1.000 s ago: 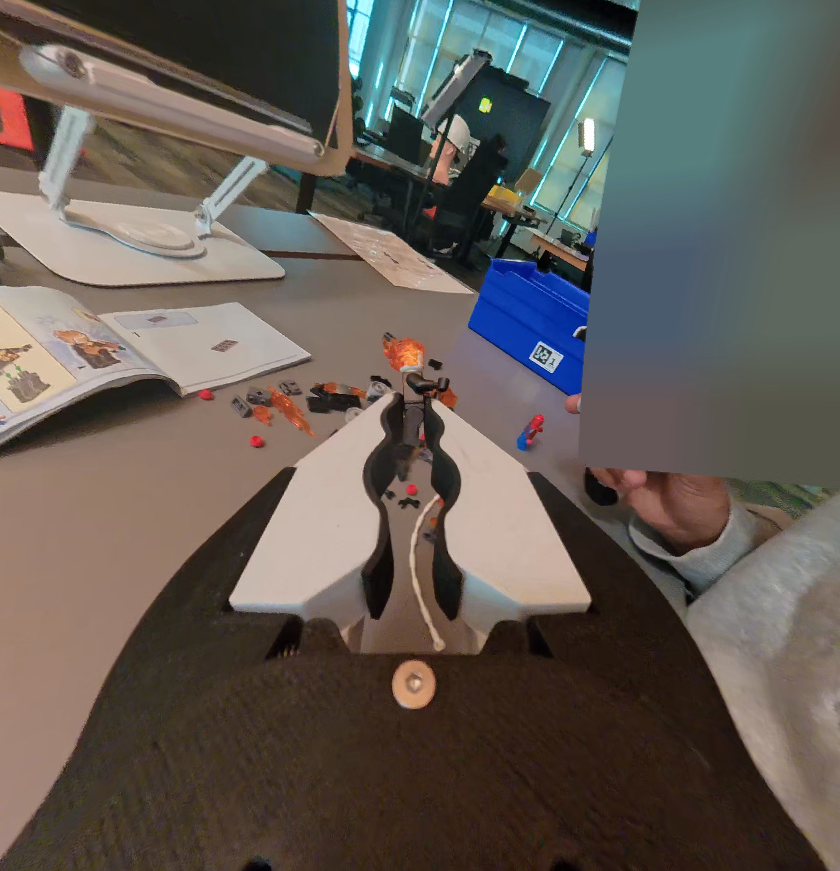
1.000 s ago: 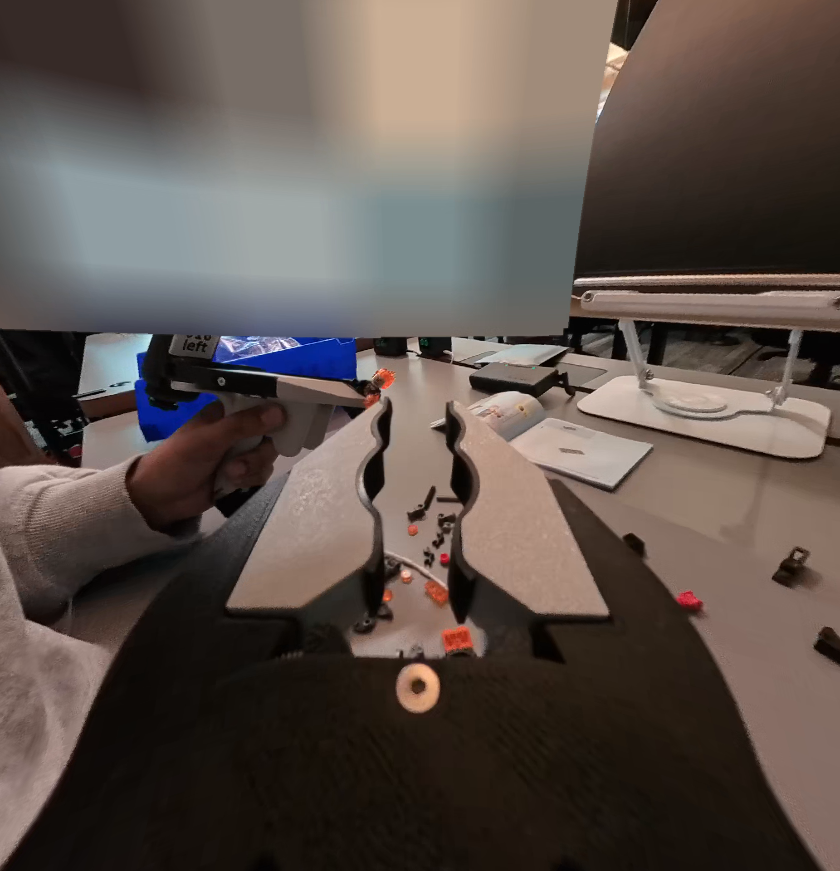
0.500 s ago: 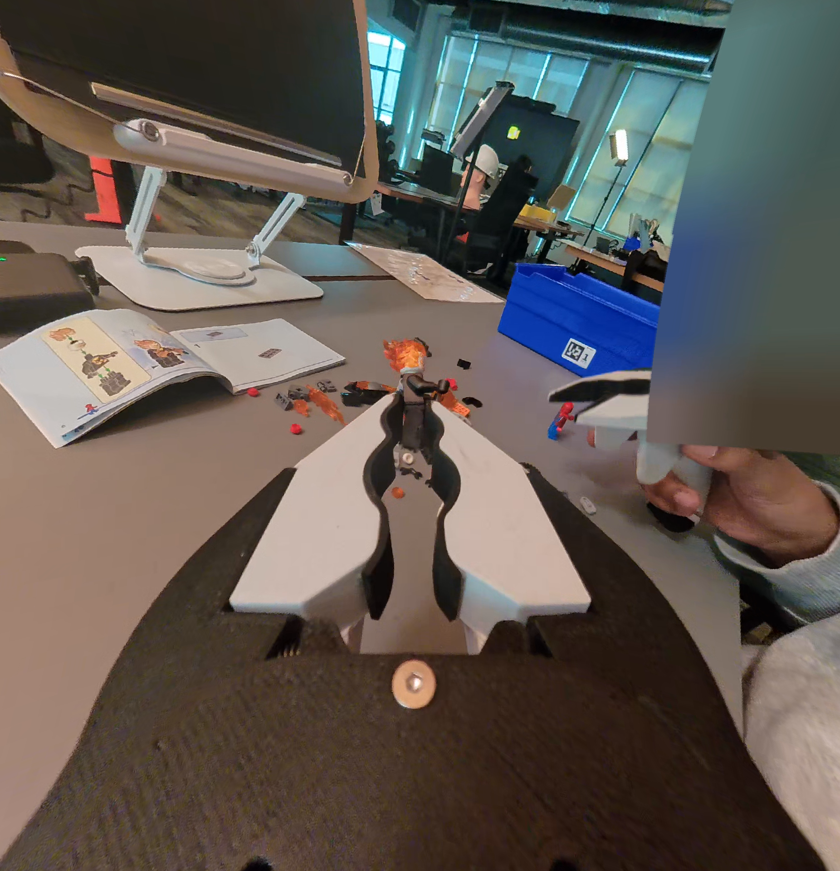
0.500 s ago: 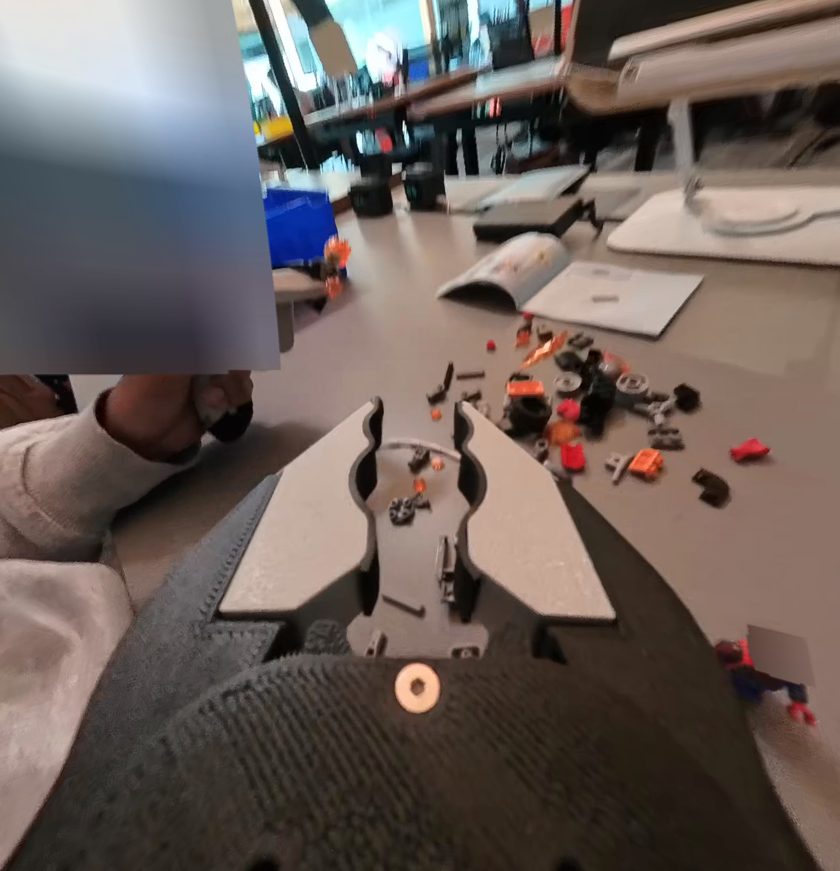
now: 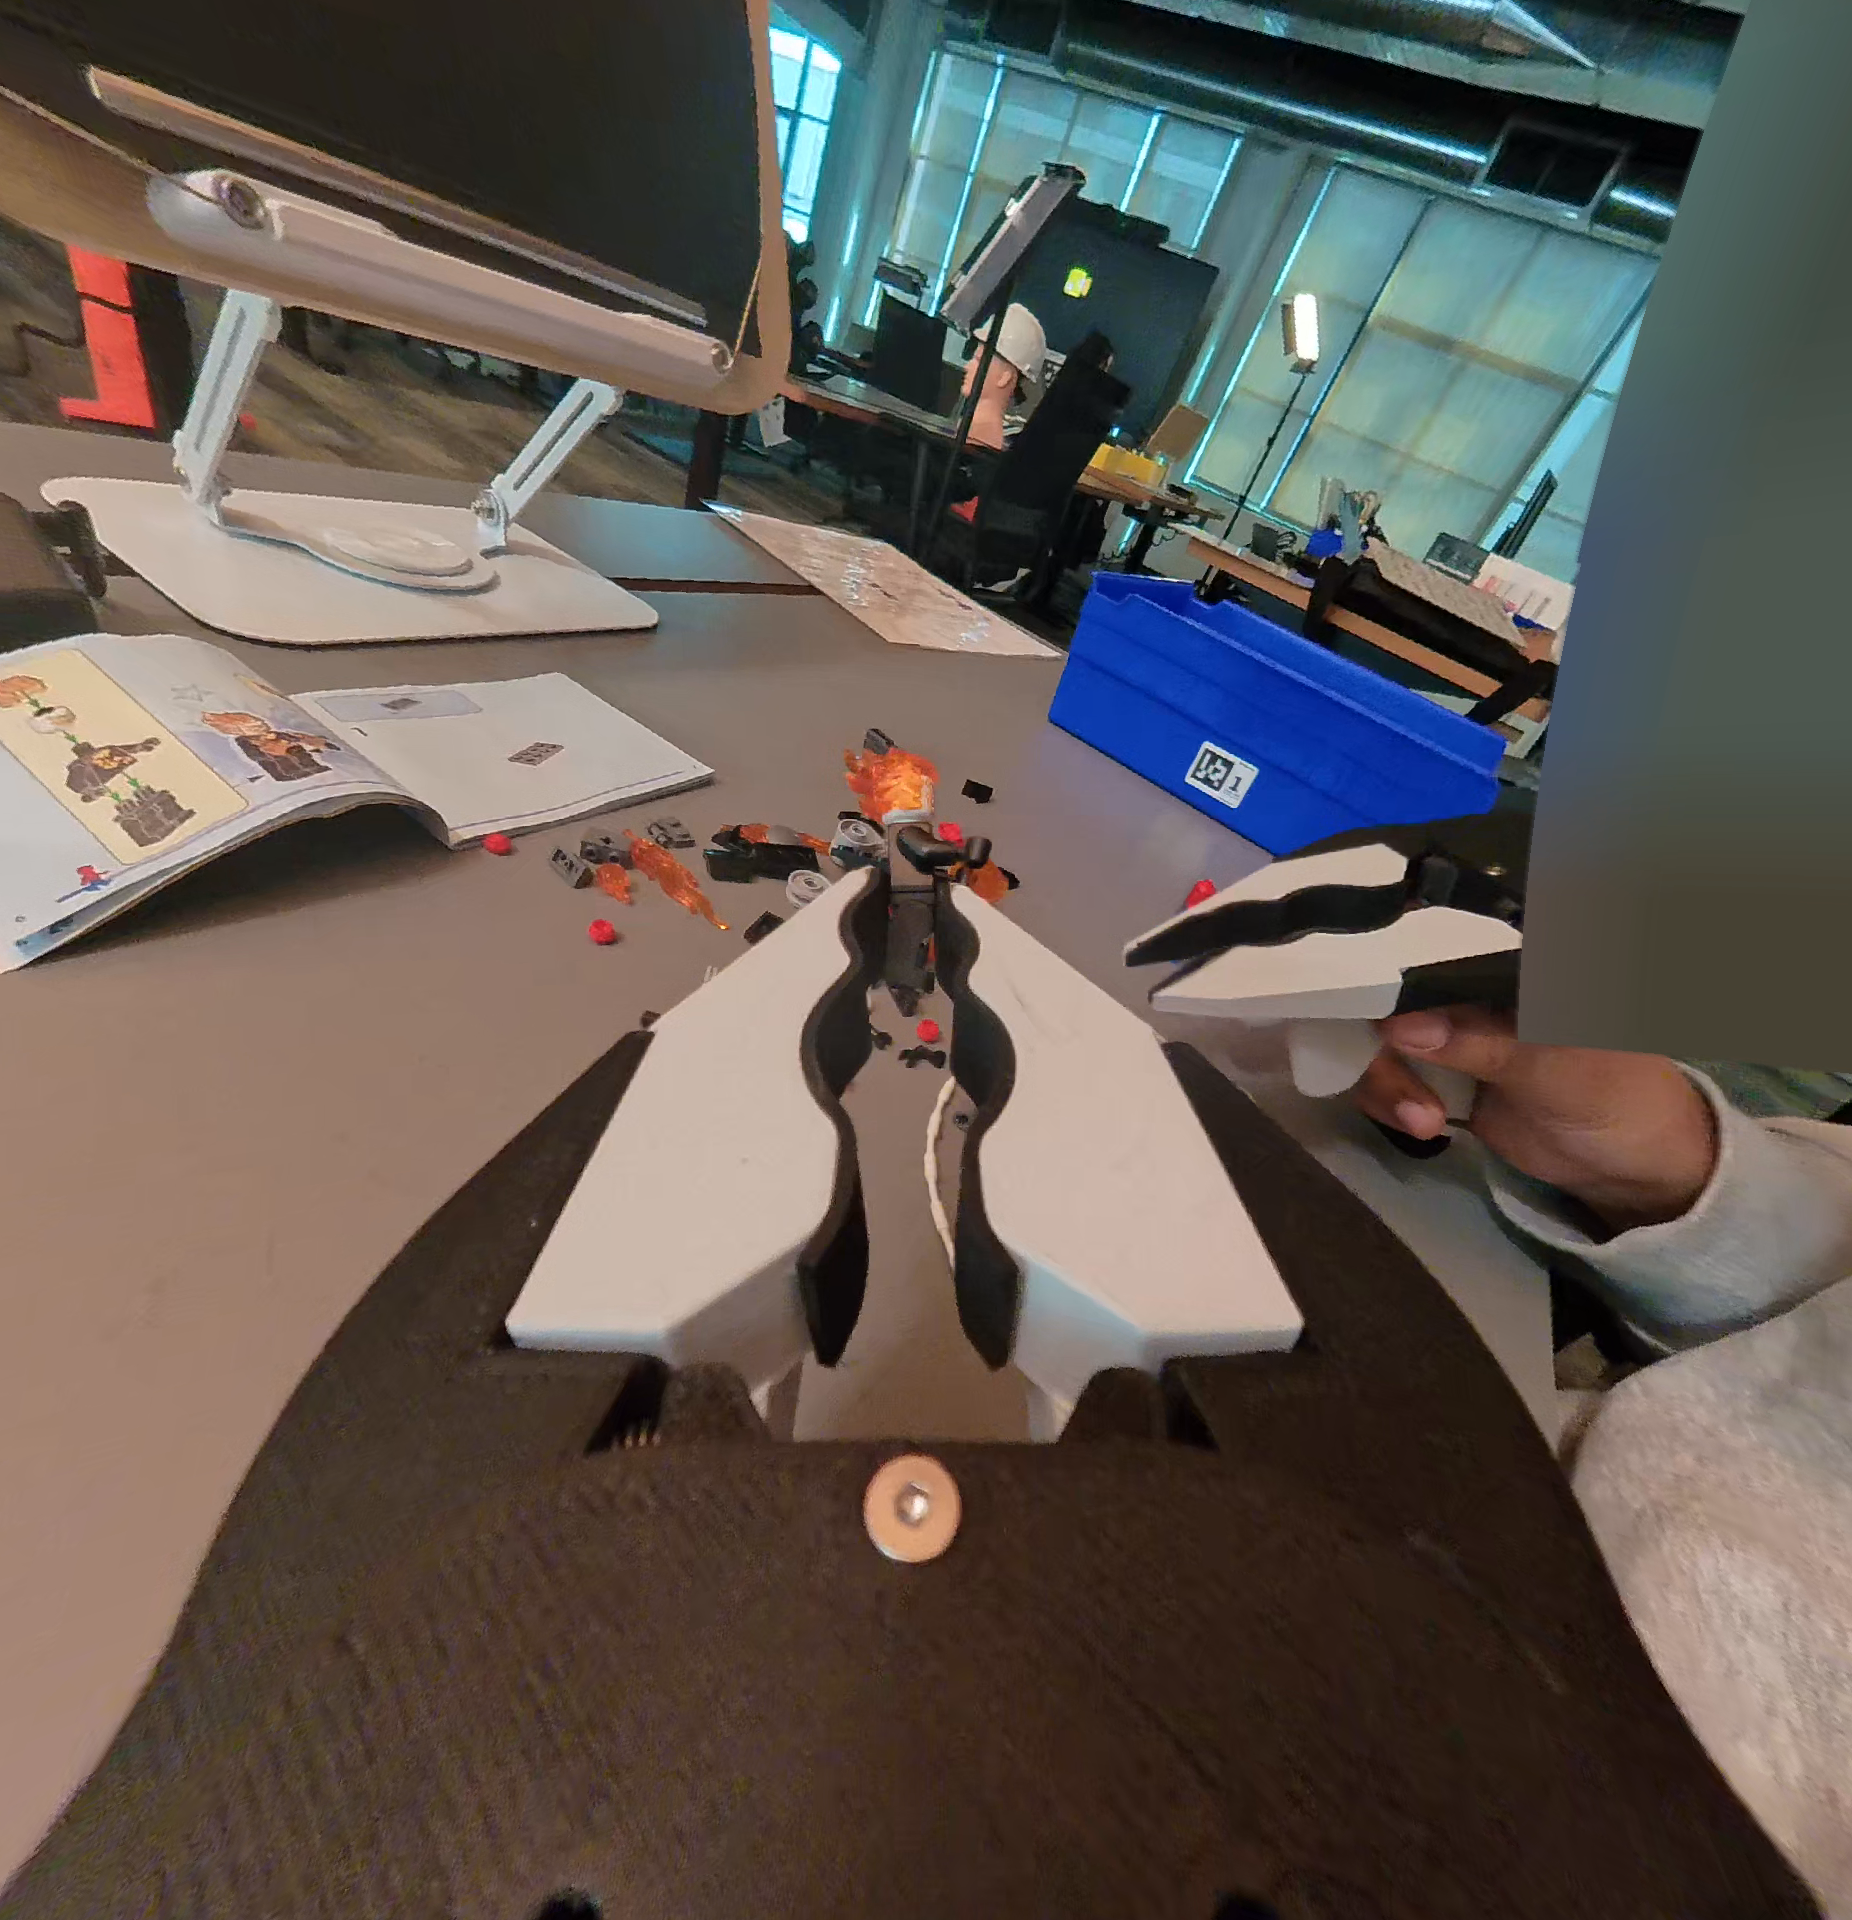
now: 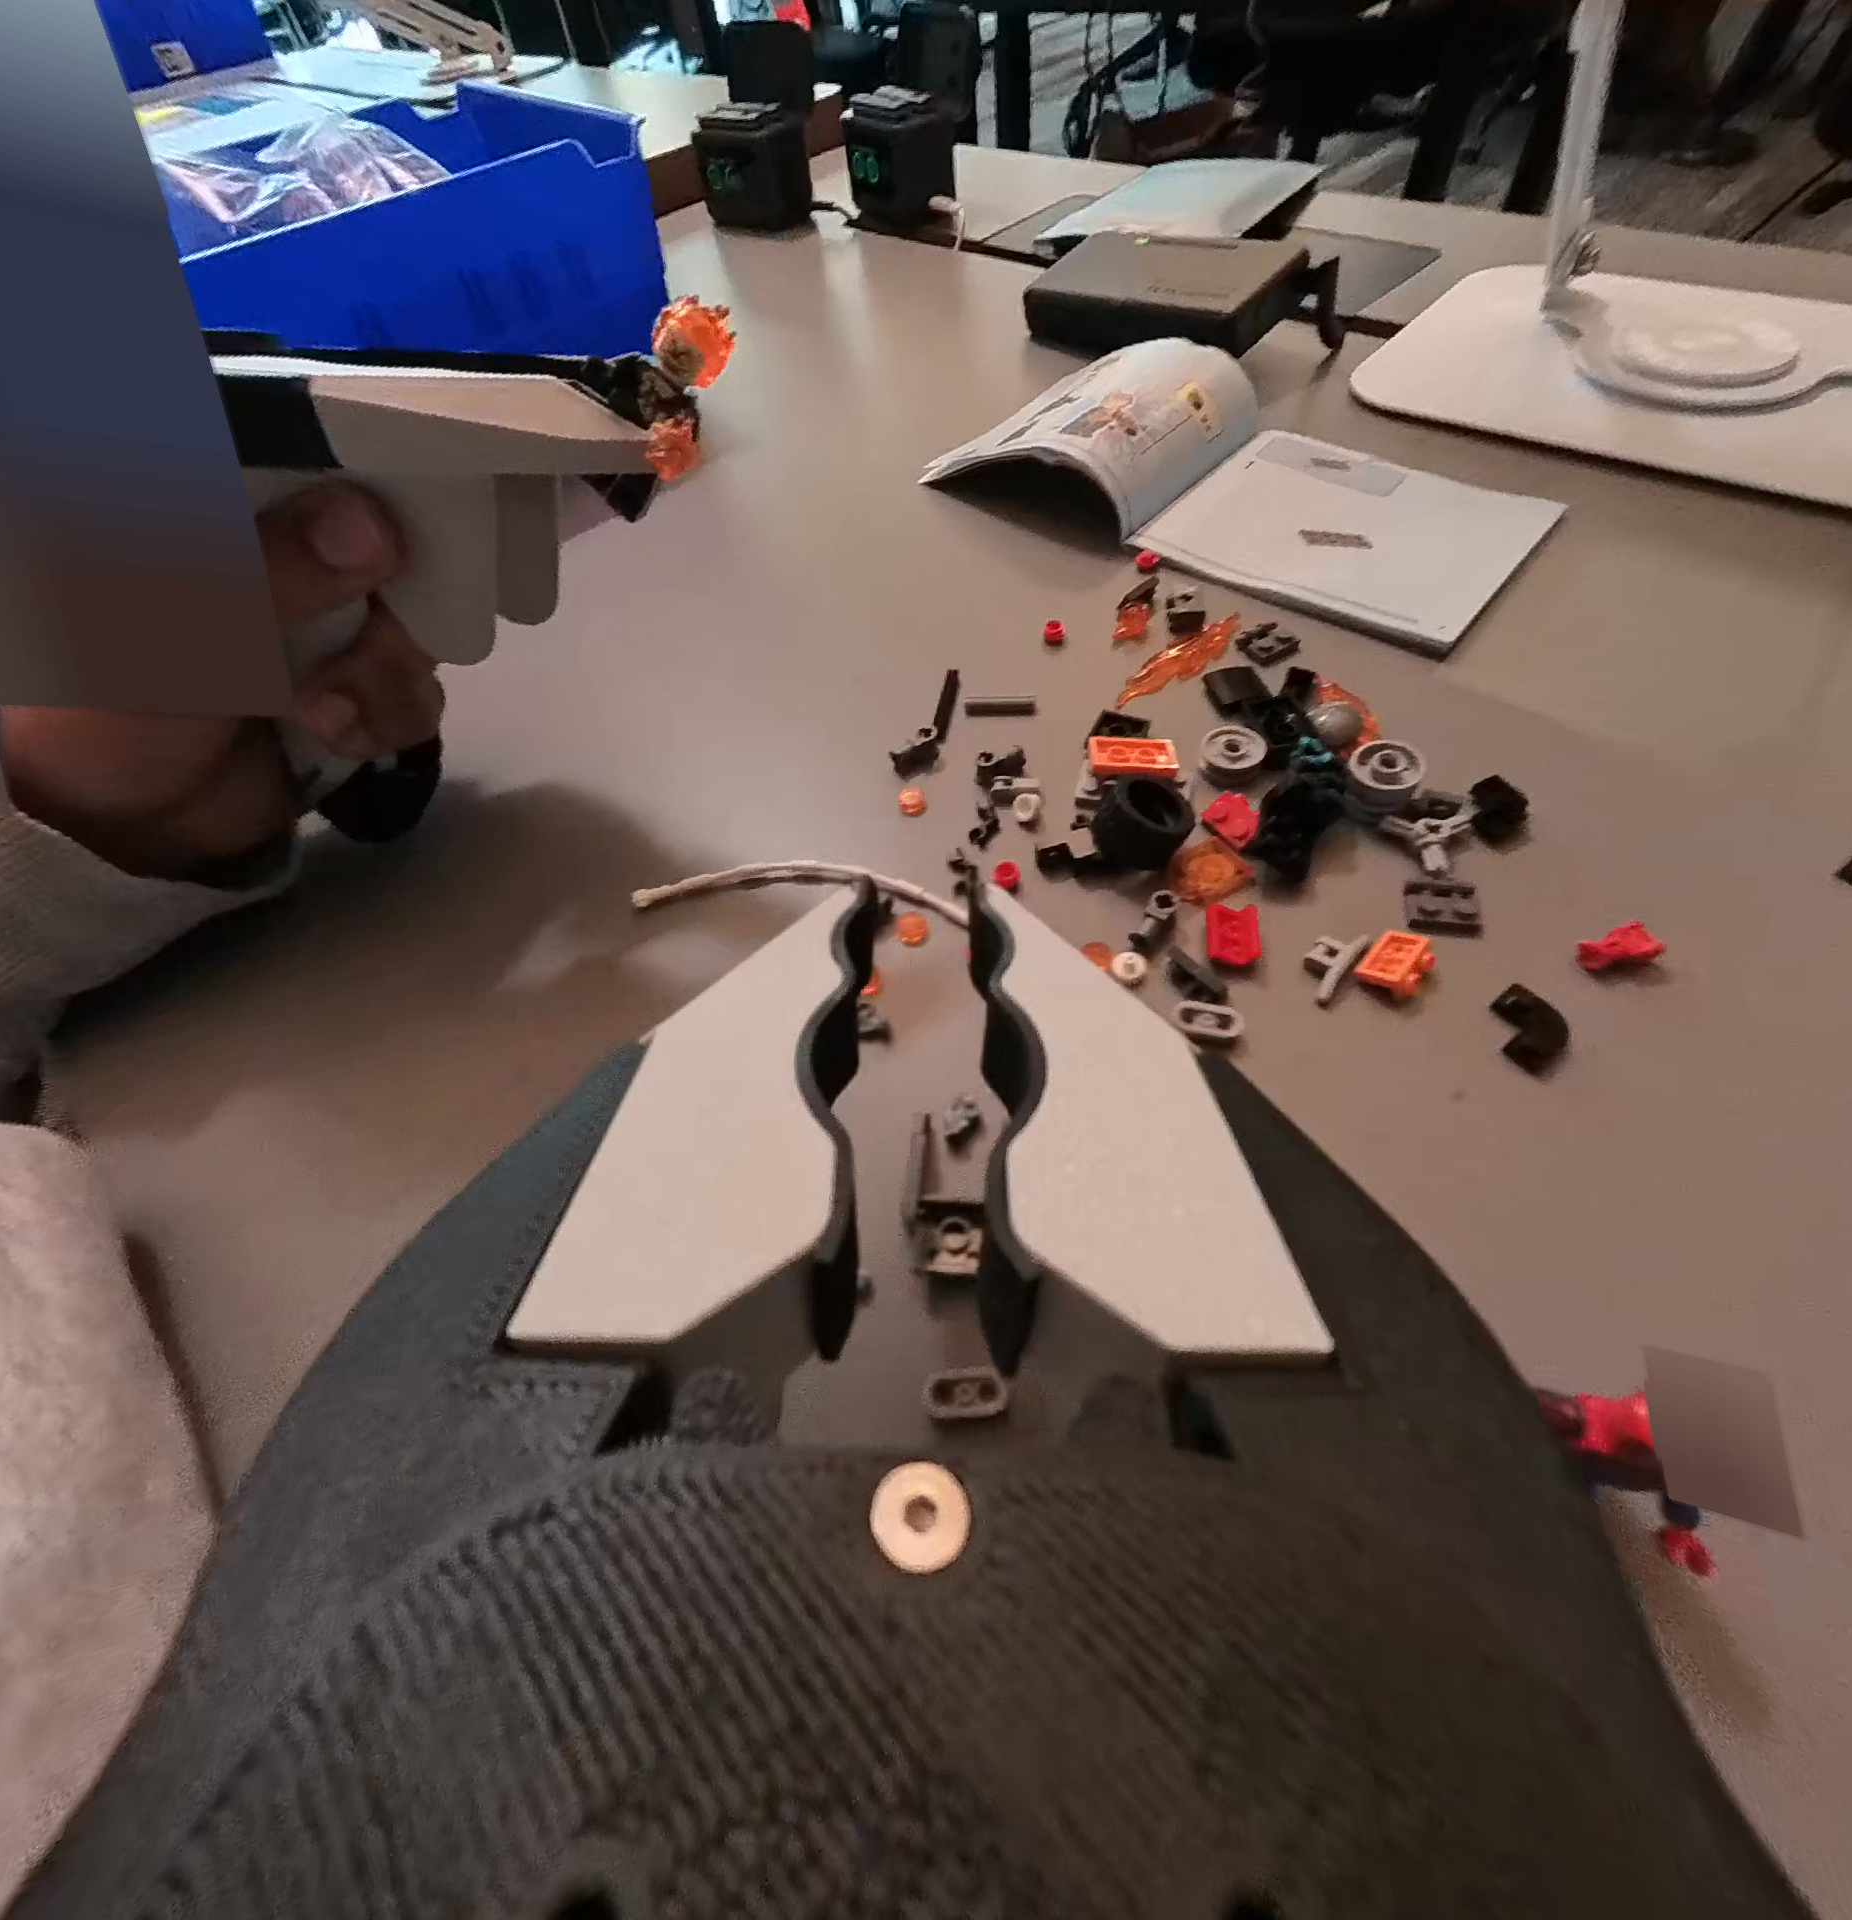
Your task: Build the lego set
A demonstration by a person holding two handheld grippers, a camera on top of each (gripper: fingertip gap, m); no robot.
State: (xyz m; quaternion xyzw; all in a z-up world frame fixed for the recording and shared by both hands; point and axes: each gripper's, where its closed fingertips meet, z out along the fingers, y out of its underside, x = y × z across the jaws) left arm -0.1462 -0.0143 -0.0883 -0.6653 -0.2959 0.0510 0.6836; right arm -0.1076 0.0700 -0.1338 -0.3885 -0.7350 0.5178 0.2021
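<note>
My left gripper (image 5: 906,909) is shut on a dark minifigure with an orange flame head (image 5: 901,831) and holds it above the table. It also shows in the right wrist view (image 6: 631,426), far left, with the minifigure (image 6: 678,379) at its tip. My right gripper (image 6: 917,914) is open and empty, low over the grey table, its tips by a white string (image 6: 756,878). A small grey piece (image 6: 943,1205) lies on the table between its fingers. The pile of loose black, red and orange pieces (image 6: 1265,800) lies just right of its tips. The right gripper also shows in the left wrist view (image 5: 1306,935).
An open instruction booklet (image 6: 1265,488) lies behind the pile. A blue bin (image 6: 413,239) stands at the far left and a white monitor stand (image 6: 1628,384) at the far right. A black box (image 6: 1161,286) sits at the back. A red and blue minifigure (image 6: 1602,1429) lies at the right. Tip to tip, the grippers are about 11 cm apart.
My right gripper has tilted down and moved closer over the loose pieces, still open. My left gripper keeps hold of the flame-headed minifigure, and the right gripper has come into its view.
</note>
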